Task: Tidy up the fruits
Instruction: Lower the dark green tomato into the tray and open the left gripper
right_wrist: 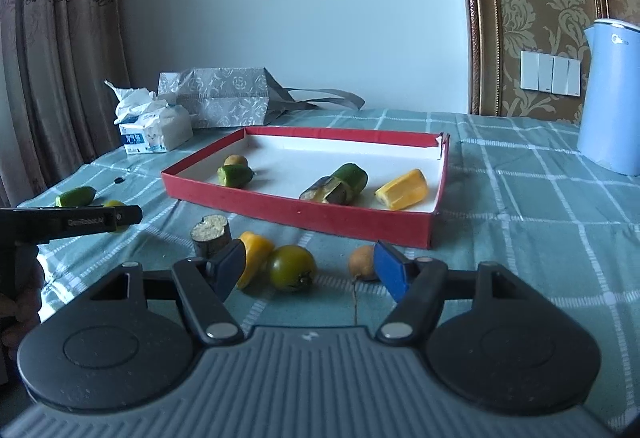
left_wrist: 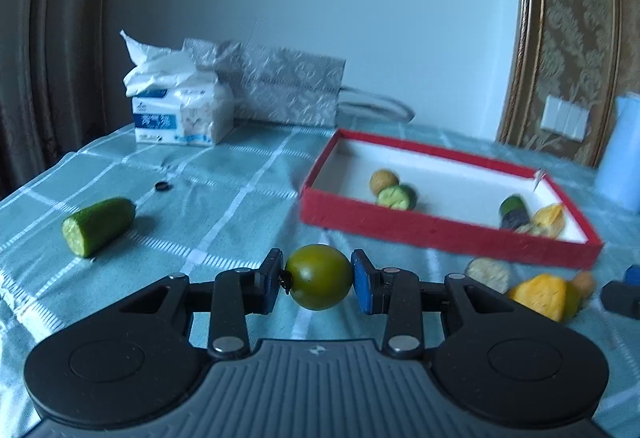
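Observation:
My left gripper [left_wrist: 319,280] is shut on a green tomato [left_wrist: 320,276] and holds it above the cloth, left of the red tray [left_wrist: 440,234]. The tray [right_wrist: 304,215] holds a round brown fruit [right_wrist: 235,160], a cucumber piece [right_wrist: 234,174], a green-and-dark piece [right_wrist: 336,185] and a yellow piece [right_wrist: 402,189]. My right gripper [right_wrist: 310,272] is open over another green tomato [right_wrist: 291,268], with a yellow piece [right_wrist: 253,258], a brown fruit [right_wrist: 361,262] and a dark stub [right_wrist: 211,234] close by. A cucumber half [left_wrist: 98,226] lies at the left.
A tissue pack [left_wrist: 182,109] and a grey patterned bag [left_wrist: 288,89] stand at the back of the checked green tablecloth. A blue kettle [right_wrist: 610,97] stands at the right. A small black cap [left_wrist: 162,186] lies on the cloth. The left gripper's body [right_wrist: 68,224] shows at the left of the right wrist view.

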Available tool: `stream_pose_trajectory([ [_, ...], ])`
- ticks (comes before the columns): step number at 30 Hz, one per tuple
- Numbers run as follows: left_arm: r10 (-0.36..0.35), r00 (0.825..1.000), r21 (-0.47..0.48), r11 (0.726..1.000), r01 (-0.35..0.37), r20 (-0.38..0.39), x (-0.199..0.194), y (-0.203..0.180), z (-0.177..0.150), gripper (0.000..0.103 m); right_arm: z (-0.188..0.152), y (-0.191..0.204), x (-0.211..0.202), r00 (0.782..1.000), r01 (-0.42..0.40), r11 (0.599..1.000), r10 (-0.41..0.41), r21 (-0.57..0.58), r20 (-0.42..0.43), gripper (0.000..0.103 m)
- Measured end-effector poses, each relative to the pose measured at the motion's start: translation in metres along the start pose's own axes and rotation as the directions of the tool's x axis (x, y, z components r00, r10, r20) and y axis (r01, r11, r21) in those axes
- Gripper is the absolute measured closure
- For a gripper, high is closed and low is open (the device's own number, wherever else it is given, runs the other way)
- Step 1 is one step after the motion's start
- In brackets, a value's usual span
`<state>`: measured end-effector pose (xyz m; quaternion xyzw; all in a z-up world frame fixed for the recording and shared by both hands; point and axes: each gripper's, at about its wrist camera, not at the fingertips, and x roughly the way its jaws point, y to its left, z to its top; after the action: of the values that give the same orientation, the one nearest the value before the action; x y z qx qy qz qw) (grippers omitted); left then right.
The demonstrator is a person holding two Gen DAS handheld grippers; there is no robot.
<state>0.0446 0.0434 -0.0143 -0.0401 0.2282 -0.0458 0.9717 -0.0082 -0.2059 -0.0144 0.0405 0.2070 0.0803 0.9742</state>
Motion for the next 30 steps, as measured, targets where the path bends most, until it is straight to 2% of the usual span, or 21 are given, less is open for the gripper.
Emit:
stream_pose_trajectory([
  [4,0.009,0.999,0.015,1.000,-0.010,0.042,-0.003,-0.005,0.005,0.067,-0.002,-0.007,0.002,1.000,-0.008,0.999,0.008,0.031,-0.001,0.034],
  [11,0.053,0.997,0.044,0.997,-0.056,0.053,0.007,-0.013,0.017,0.067,-0.007,-0.009,0.004,1.000,0.004,1.000,-0.004,0.030,0.007,0.034],
  [18,0.072,0.992,0.058,0.995,-0.078,0.101,0.011,-0.019,0.035,0.067,-0.010,-0.009,0.006,1.000,0.003,0.999,-0.003,0.035,-0.006,0.034],
  [30,0.102,0.989,0.081,0.990,-0.111,0.107,0.027,-0.033,0.052,0.067,-0.009,-0.012,0.008,1.000,-0.007,0.999,0.007,0.047,-0.017,0.034],
])
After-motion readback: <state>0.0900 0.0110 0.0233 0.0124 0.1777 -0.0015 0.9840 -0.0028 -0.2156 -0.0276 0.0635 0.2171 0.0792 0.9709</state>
